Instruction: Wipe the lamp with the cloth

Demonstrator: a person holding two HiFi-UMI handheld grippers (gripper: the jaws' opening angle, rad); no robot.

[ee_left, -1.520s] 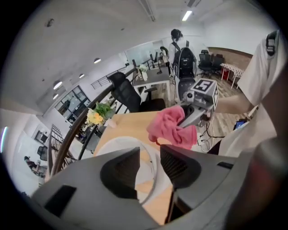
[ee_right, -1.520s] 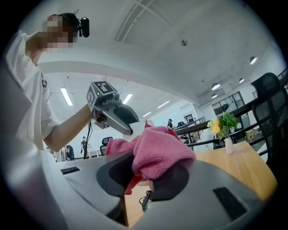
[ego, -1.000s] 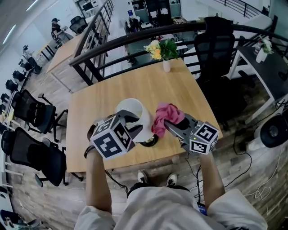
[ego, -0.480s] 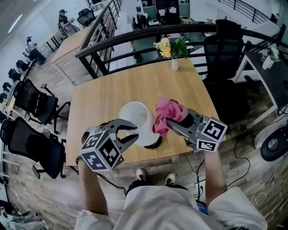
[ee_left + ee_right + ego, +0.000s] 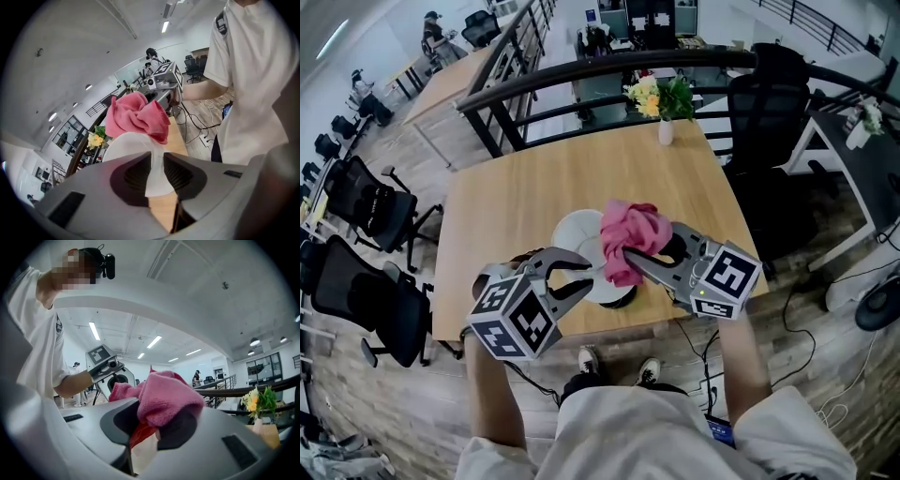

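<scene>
Office floor and a black railing (image 5: 609,70) were seen behind the square wooden worktop (image 5: 506,216) in the head view, with a vase of flowers (image 5: 664,108) at its far edge. Near the front edge the lamp (image 5: 577,239) was stood on its dark base. Its long axis was roughly upright, and the open top of its white shade was turned up toward the camera. The left tool (image 5: 584,275) was set on the shade's near rim. The right tool (image 5: 639,264) was held beside it from the right, with the pink cloth (image 5: 630,236) bunched at its tip and laid over the shade's right rim.

In the left gripper view, the shade's thin wall was seen running up between the two jaws, gripped narrowly from both sides. The jaws had just been opening slightly. The cloth (image 5: 136,115) was draped on the rim above.

In the right gripper view, the jaws were closed on the cloth (image 5: 164,397), which bulged out over them, and a pale surface showed just beneath. The left tool (image 5: 105,363) was seen beyond.
</scene>
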